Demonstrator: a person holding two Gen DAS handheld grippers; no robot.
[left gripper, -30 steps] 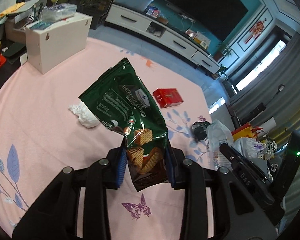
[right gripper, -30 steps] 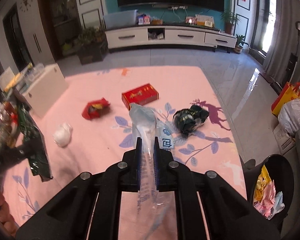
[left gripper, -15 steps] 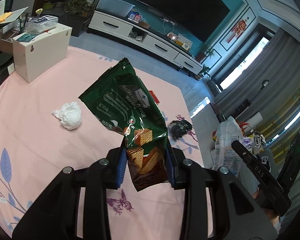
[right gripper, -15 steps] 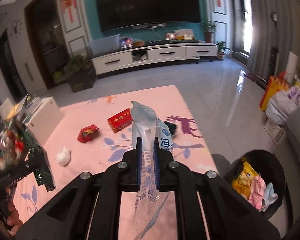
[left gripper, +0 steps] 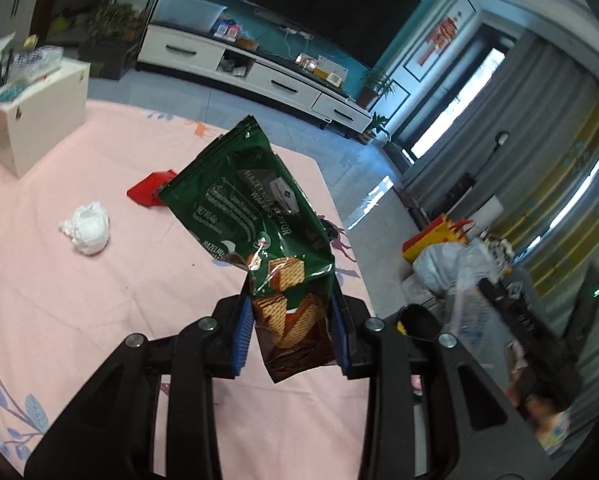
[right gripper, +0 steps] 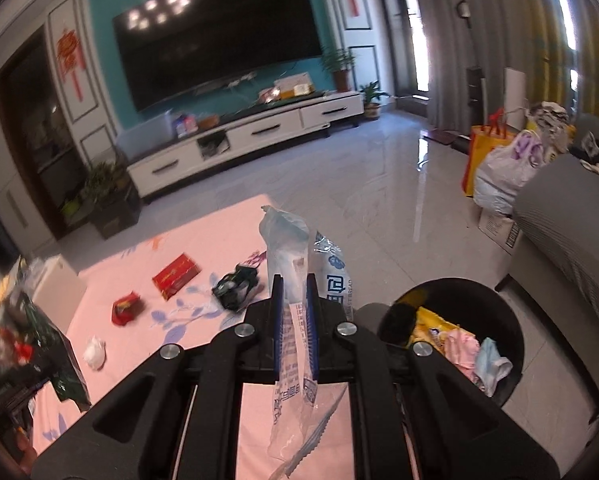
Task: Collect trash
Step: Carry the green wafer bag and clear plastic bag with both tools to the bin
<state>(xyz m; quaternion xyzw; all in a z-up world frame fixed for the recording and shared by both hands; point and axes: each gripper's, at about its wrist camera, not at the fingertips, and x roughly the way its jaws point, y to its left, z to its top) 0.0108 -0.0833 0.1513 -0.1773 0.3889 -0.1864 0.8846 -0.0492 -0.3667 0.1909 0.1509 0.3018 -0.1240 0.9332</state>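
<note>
Pink floral tablecloth (left gripper: 79, 288) in a teal-walled living room, both grippers loaded with trash.

Left gripper (left gripper: 291, 328) is clamped narrow on a glossy dark-green wafer packet (left gripper: 255, 220), creased, printed with wafer squares, its top tilting toward 11 o'clock above the cloth. Right gripper (right gripper: 295, 320) is pinched almost closed on a clear crinkled plastic bread bag with blue print (right gripper: 295, 280), which sticks up past the fingertips and trails down between the arms. On the cloth in the right wrist view lie a flat red box (right gripper: 176, 276), a crumpled red wrapper (right gripper: 125, 308), a dark scrunched bag (right gripper: 235, 284) and a white tissue wad (right gripper: 94, 354). At 3 o'clock of the right gripper sits a round black bin (right gripper: 499, 320), holding yellow, pink and blue scraps.
</note>
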